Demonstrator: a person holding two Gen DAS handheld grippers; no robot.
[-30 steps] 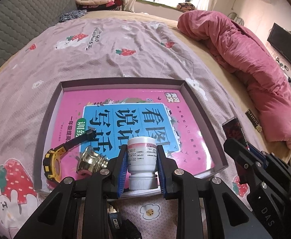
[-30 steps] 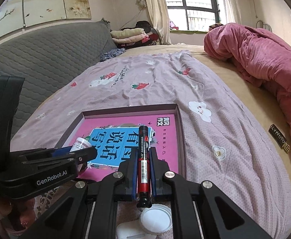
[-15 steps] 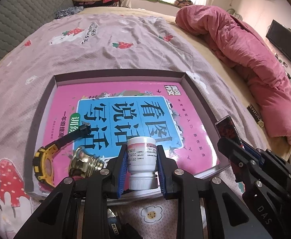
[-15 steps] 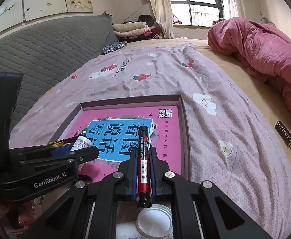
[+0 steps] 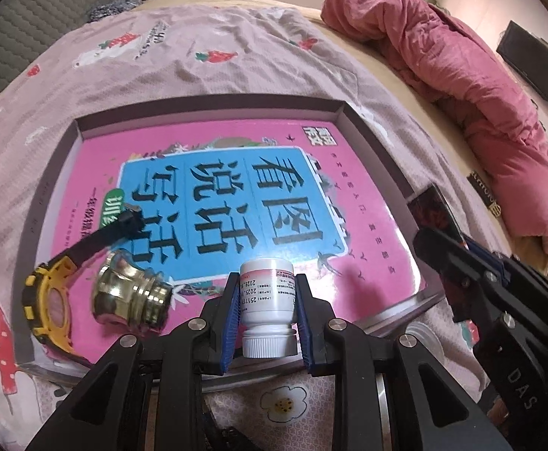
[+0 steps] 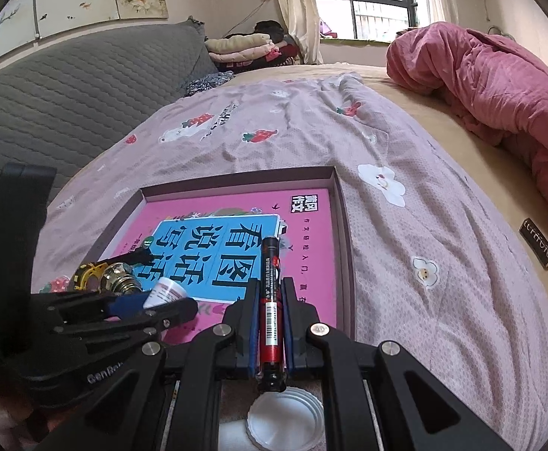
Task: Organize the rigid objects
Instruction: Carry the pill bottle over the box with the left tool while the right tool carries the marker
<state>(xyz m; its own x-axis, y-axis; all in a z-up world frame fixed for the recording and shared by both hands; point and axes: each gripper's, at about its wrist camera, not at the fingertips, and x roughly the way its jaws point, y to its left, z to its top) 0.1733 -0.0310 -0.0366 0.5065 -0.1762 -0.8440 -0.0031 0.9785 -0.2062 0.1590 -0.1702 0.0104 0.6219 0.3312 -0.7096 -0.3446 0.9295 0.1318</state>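
Left gripper [image 5: 264, 314] jaws clamped on a white pill bottle [image 5: 267, 306], blue pads pressing both sides, cap end toward the camera, base pointing forward over the near edge of the tray [image 5: 206, 107]; right gripper [image 6: 270, 323] jaws closed on a red-and-black battery [image 6: 270, 312], held lengthwise along the fingers, tip sticking out ahead of the jaws over the tray's near right part; tray lies on the bed [image 6: 405, 248] with a pink book [image 5: 352, 173] filling its floor; just left of the left jaws, on the book, a brass fitting [image 5: 131, 295] lying on its side; further left, touching or nearly touching it, a yellow-and-black watch [image 5: 46, 302], strap running forward-right; below the right jaws, outside the tray, a white round lid [image 6: 285, 419] on the bedspread; right gripper also seen at the right of the left view, just past the tray's right wall; pink quilt [image 5: 461, 86] bunched well ahead and right of both jaws.
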